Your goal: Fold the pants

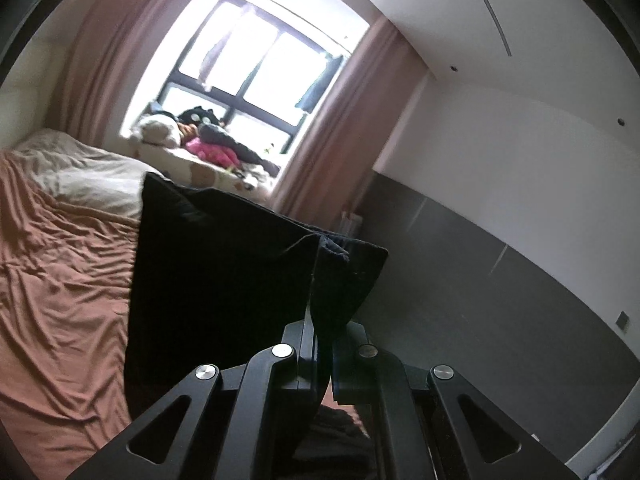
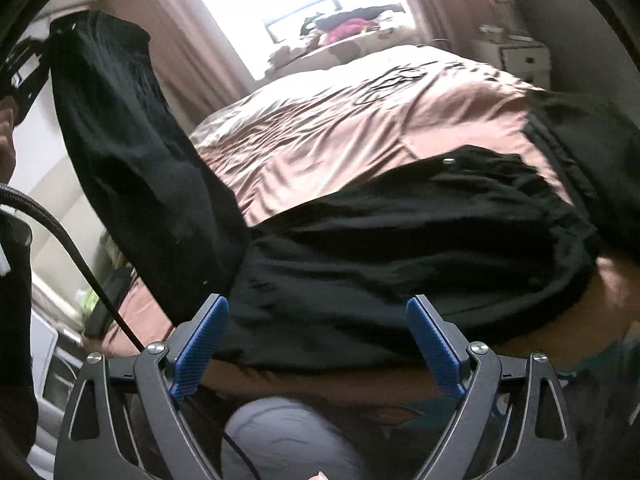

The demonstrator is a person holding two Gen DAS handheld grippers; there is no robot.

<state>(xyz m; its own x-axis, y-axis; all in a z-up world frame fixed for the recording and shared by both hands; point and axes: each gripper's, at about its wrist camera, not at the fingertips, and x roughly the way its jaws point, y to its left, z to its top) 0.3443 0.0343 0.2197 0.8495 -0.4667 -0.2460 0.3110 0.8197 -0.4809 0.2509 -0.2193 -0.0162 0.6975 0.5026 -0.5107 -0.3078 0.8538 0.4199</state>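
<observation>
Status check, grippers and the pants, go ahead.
Left gripper shut on pants leg, lifted. Right gripper open, empty. Rest bunched on bed.

My left wrist camera faces the window (image 1: 256,76) across the bed (image 1: 60,280); my right looks down closer over the bed (image 2: 340,120); both share bed and window (image 2: 320,0).

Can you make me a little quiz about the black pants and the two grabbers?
1. True or false: the left gripper is pinching the black pants.
2. The right gripper is: A) open, B) shut on the pants, C) holding a pillow.
3. Fill in: most of the pants lie on the ____.

Key: 1 true; 2 A; 3 bed.
</observation>
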